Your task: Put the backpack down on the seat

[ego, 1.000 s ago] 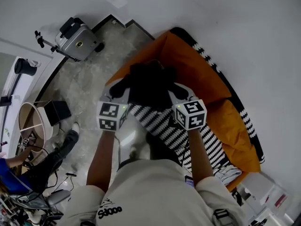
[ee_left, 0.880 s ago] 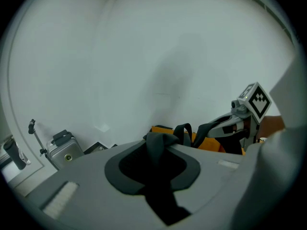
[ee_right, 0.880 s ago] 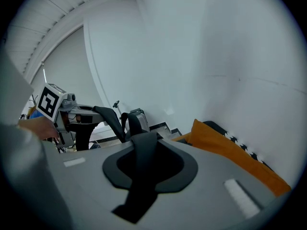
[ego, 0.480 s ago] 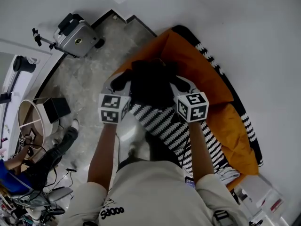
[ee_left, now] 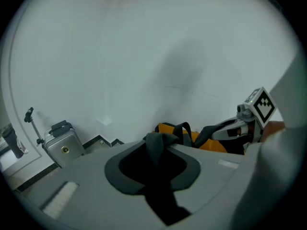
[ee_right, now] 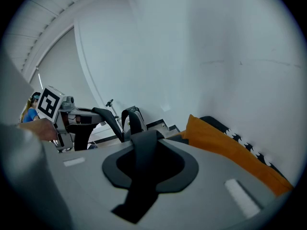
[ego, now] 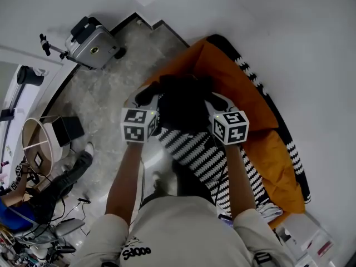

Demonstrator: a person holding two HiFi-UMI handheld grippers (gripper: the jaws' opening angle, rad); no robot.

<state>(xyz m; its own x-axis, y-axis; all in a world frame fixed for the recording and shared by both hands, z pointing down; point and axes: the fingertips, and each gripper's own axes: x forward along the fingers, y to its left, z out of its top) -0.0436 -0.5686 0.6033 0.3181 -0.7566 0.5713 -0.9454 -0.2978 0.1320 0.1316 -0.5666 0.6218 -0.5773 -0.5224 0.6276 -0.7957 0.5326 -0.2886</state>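
Black webbing (ee_left: 160,207) runs between the clenched jaws of your left gripper (ee_left: 158,140), and a matching strap (ee_right: 136,190) is pinched the same way in your right gripper (ee_right: 146,138). Slung from both, the backpack (ego: 181,104) hangs just ahead of the jaws and between them, roughly level across your two hands. Beneath and beyond it lies the orange seat (ego: 236,82), its length running off to your right, so your right hand is nearer it. Whether the bag's base touches it is hidden.
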